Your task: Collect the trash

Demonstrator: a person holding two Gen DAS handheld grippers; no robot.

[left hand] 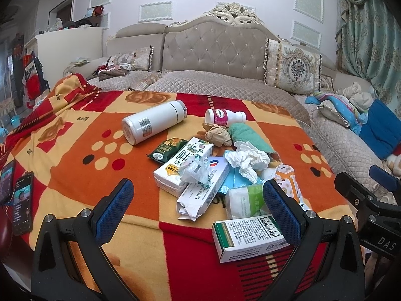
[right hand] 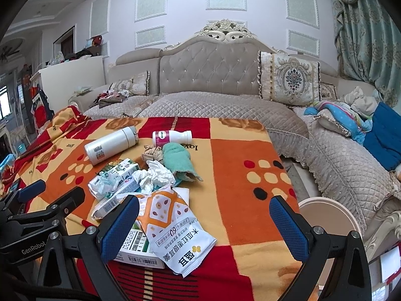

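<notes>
Collection not yet begun: left gripper [left hand: 198, 200] and right gripper [right hand: 204, 222] hover with jaws apart, empty, trash pile [left hand: 218, 173] untouched on blanket [left hand: 75, 165].

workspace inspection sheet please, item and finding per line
surface: blanket in red, orange and cream squares, covering the work surface.
job's things: crumpled tissue, green-white box, snack bag, tablets box and small bottle on its side, piled mid-blanket.
clutter: white flask lying down, green towel, two phones at the left edge.
grippers: left gripper and right gripper open, holding nothing.
cables: nothing seen.
surroundings: tufted sofa, cushions, curtain.
</notes>
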